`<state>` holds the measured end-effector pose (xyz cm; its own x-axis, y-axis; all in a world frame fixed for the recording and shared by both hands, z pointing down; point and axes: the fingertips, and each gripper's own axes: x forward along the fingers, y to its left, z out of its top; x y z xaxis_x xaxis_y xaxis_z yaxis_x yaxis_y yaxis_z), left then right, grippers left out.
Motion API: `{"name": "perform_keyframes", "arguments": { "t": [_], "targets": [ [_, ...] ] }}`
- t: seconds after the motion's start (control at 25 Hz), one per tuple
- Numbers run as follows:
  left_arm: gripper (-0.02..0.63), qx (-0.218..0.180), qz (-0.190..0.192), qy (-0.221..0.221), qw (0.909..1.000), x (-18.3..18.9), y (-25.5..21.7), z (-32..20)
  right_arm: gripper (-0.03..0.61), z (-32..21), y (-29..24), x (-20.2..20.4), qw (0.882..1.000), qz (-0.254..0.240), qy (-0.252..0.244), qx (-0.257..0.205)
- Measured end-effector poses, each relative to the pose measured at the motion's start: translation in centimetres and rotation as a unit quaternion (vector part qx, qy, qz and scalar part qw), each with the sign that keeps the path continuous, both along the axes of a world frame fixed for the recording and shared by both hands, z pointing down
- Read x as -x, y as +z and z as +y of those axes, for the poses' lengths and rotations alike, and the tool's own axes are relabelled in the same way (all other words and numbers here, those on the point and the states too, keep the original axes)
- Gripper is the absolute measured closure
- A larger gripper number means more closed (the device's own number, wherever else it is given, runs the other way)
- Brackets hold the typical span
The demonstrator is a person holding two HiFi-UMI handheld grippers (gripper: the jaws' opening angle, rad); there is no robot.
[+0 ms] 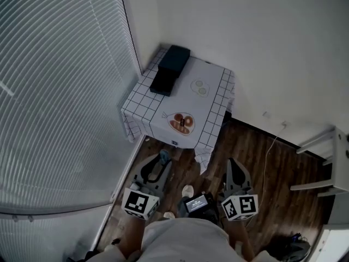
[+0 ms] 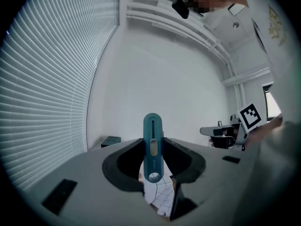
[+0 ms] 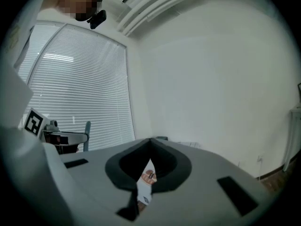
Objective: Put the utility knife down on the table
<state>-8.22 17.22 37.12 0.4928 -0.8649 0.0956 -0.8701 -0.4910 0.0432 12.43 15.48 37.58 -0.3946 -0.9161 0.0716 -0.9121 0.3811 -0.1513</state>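
Note:
A teal utility knife (image 2: 152,126) stands upright between the jaws of my left gripper (image 2: 153,147), which is shut on its lower part. In the head view the left gripper (image 1: 159,168) is low over the wooden floor, short of the table's near edge, with the knife (image 1: 164,157) at its tip. My right gripper (image 1: 233,171) is level with it to the right, and in the right gripper view its jaws (image 3: 150,139) meet at the tips with nothing between them. The small table (image 1: 212,100), under a white checked cloth, stands in the room's corner ahead of both grippers.
Two black boxes (image 1: 170,69) lie on the table's far left part, and printed pictures (image 1: 181,123) mark the cloth. Window blinds (image 1: 54,91) run along the left. A white cable (image 1: 270,146) lies on the floor, and a white shelf (image 1: 327,162) stands at the right.

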Motion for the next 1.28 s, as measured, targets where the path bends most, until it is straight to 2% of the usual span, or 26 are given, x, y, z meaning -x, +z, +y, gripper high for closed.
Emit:
{"name": "perform_keyframes", "arguments": {
  "t": [0.32, 0.72, 1.04, 1.28],
  "targets": [
    [0.482, 0.003, -0.009, -0.027, 0.9996, -1.3, 0.0, -5.3, 0.572, -6.5, 1.0, -1.5, 1.000, -0.005, -0.020, 0.012],
    [0.482, 0.016, -0.017, -0.044, 0.9987, -1.7, -0.7, -8.8, 0.571, -10.8, 1.3, -0.4, 0.998, -0.011, -0.054, 0.016],
    [0.482, 0.010, -0.017, -0.021, 0.9996, -1.3, -0.5, -12.9, 0.572, -13.8, 1.3, 0.1, 0.999, -0.007, -0.036, 0.016],
    [0.482, 0.009, -0.031, 0.008, 0.9994, -0.6, -0.6, -17.7, 0.571, -17.3, 0.7, 1.2, 1.000, 0.016, -0.019, 0.008]
  ]
}}
